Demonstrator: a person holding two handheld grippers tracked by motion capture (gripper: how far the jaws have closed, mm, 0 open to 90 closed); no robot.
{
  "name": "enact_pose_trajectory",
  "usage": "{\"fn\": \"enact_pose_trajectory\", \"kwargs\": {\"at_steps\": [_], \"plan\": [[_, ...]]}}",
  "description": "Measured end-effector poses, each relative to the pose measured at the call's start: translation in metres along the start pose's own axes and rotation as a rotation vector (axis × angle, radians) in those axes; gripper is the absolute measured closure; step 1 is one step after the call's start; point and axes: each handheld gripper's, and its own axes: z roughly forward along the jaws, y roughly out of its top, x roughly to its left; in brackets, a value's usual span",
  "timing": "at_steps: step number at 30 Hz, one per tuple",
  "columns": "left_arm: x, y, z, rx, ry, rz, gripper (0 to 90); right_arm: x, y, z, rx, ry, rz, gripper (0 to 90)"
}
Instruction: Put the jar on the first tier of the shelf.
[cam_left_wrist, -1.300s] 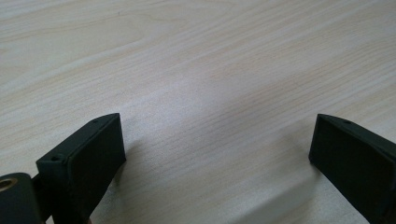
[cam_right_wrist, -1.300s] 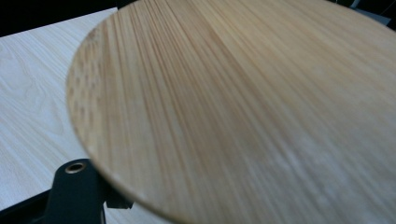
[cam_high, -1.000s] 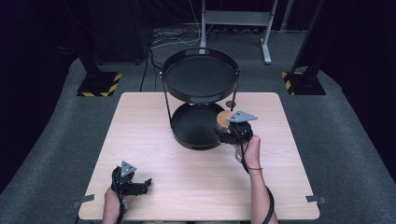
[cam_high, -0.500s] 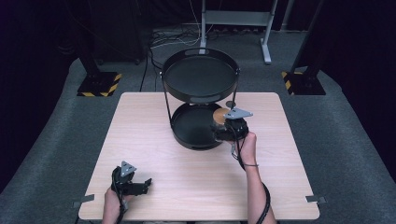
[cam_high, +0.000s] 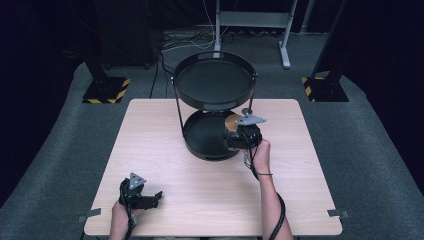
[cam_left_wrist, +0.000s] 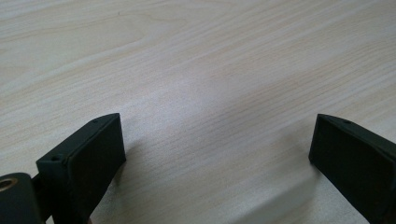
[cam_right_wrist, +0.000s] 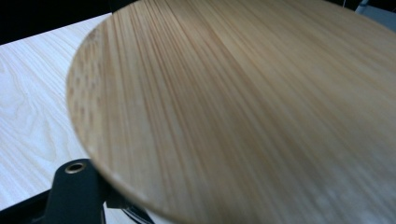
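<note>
A black two-tier tray stand rises at the middle back of the table, with an upper tray (cam_high: 215, 62) and a lower tray (cam_high: 200, 150). My right gripper (cam_high: 234, 132) hovers at the lower tray's right rim, shut on a round wooden disc (cam_high: 231, 121). Up close in the right gripper view, the disc's (cam_right_wrist: 243, 107) grain covers most of the jaws. My left gripper (cam_high: 154, 198) rests on the table near the front left. In the left gripper view it (cam_left_wrist: 215, 144) stands open, with bare wood between its fingers (cam_left_wrist: 88, 158).
The light wooden table (cam_high: 150, 130) sits on grey carpet. Thin black posts (cam_high: 178, 107) join the two trays. Behind the table are a metal frame leg (cam_high: 218, 30), cables, and yellow-black striped bases (cam_high: 105, 91) on either side.
My right gripper has carried the wooden disc slightly left and farther back, over the lower tray's right edge. The left gripper has not moved.
</note>
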Motion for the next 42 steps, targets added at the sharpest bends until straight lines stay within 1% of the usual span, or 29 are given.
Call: {"fn": "enact_pose_trajectory", "kwargs": {"at_steps": [11,15,23,33,42], "plan": [[0.000,0.000,0.000,0.000,0.000,0.000,3.2,0.001,0.003,0.012,0.008,-0.001,0.004,25.8],[0.000,0.000,0.000,0.000,0.000,0.000,3.3,0.002,0.003,0.018,0.009,0.000,0.012,25.8],[0.000,0.000,0.000,0.000,0.000,0.000,3.2,0.003,0.001,0.031,0.018,0.004,0.027,25.8],[0.000,0.000,0.000,0.000,0.000,0.001,3.3,0.004,-0.002,0.047,0.012,-0.003,0.051,25.8],[0.000,0.000,0.000,-0.001,0.000,0.000,3.3,0.009,-0.005,0.062,0.023,0.007,0.056,25.8]]}}
